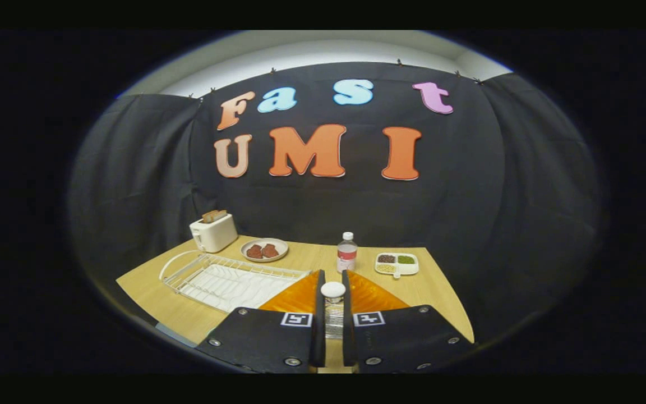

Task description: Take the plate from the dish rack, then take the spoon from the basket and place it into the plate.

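Gripper [332,275] fingers closed to a narrow gap and clamped on the spoon [333,290]. Both fingers press its clear handle, and the white round end sticks up between the tips. Spoon is held over the orange plate [288,298], which lies flat on the table [435,286] right under and just ahead of the fingers, so this looks like the drop-in step, not yet released. Dish rack [227,278] sits just left of the plate, touching or nearly so, with nothing in its slots. Beyond: toaster [213,232] with 2 bread slices up, round dish [264,250] with brown pieces, water bottle [347,252], divided tray [396,264] with 3 sorts of beans.
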`<state>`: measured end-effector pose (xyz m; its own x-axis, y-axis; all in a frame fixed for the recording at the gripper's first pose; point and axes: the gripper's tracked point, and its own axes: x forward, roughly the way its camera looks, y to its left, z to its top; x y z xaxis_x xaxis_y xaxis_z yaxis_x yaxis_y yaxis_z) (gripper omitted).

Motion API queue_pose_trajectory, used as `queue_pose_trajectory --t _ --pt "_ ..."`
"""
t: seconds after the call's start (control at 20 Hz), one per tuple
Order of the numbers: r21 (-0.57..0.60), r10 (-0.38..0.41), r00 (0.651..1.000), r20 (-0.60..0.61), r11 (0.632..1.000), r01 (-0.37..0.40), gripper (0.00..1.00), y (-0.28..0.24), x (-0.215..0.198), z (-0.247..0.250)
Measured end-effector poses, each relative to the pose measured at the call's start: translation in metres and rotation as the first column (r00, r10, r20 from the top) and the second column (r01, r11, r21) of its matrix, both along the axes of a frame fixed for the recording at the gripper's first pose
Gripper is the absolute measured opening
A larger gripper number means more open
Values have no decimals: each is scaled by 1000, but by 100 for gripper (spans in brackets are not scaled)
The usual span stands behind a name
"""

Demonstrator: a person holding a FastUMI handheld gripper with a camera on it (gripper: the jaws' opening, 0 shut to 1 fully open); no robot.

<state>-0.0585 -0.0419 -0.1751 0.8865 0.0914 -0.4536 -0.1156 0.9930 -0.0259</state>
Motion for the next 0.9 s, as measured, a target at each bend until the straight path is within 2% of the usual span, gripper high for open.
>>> queue_pose_trajectory --t 0.3,0.6,0.9 --pt "118 107 994 -33 988 -103 12 40 -28 -8" --pt "160 236 968 -84 962 -221 12 74 -47 -30" --pt "236 314 930 -193 935 -266 12 105 -72 -84"
